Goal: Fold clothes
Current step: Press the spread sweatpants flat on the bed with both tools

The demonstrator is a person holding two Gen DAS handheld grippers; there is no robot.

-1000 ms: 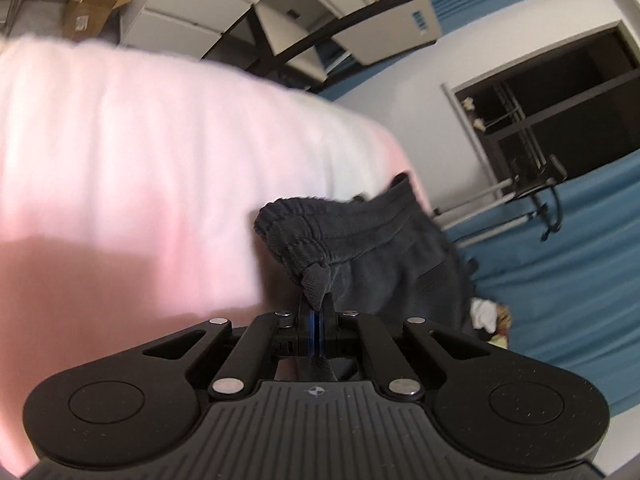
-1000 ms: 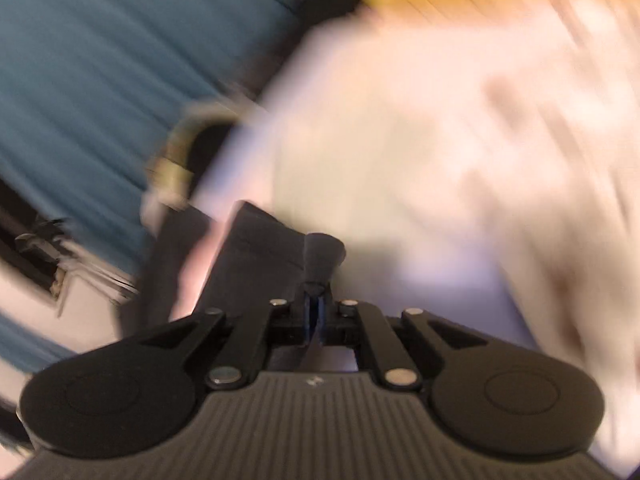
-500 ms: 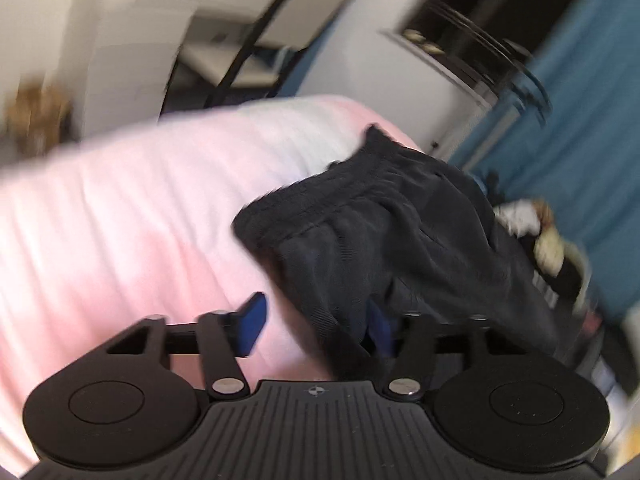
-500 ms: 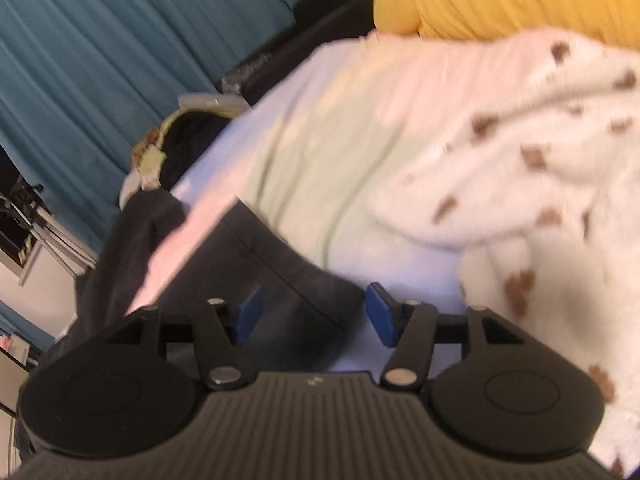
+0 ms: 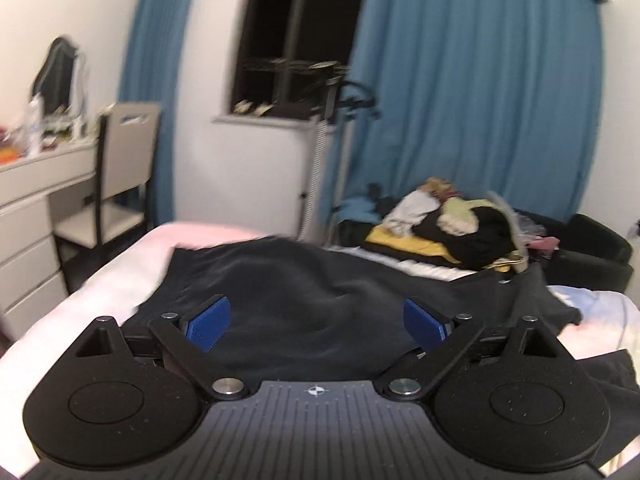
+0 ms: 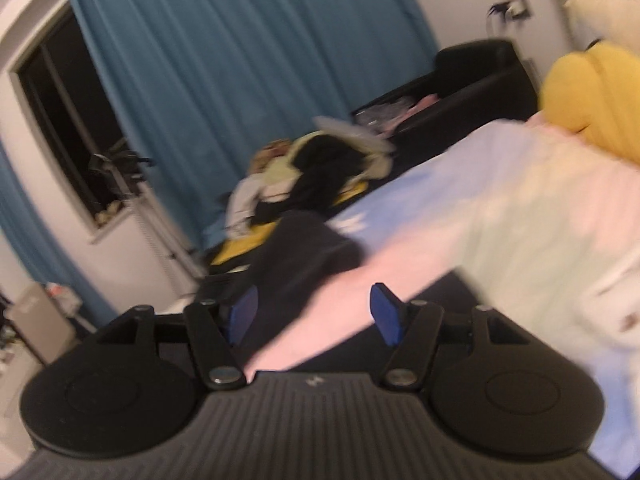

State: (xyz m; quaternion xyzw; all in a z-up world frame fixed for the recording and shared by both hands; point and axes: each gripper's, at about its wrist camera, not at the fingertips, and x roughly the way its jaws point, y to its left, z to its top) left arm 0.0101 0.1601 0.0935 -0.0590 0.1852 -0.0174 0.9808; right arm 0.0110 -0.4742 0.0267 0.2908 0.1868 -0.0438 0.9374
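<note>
A black pair of shorts [image 5: 312, 292] lies spread on the pink and pale blue bed cover [image 5: 120, 268]. My left gripper [image 5: 316, 322] is open and empty, raised just above the near part of the shorts. In the right wrist view one dark end of the shorts [image 6: 308, 260] lies on the bed cover [image 6: 500, 208]. My right gripper [image 6: 314, 314] is open and empty, held above the cover beside that end. The right view is blurred.
A pile of mixed clothes [image 5: 448, 224] lies beyond the bed, also in the right wrist view [image 6: 312, 176]. A white desk [image 5: 36, 184] and chair [image 5: 116, 184] stand at left. Blue curtains [image 5: 472, 100], a dark window and a yellow cushion [image 6: 592, 100] surround the bed.
Both grippers were shut on the black shorts a second ago. They opened, let the shorts drop flat on the bed, and both lifted and tilted up toward the room.
</note>
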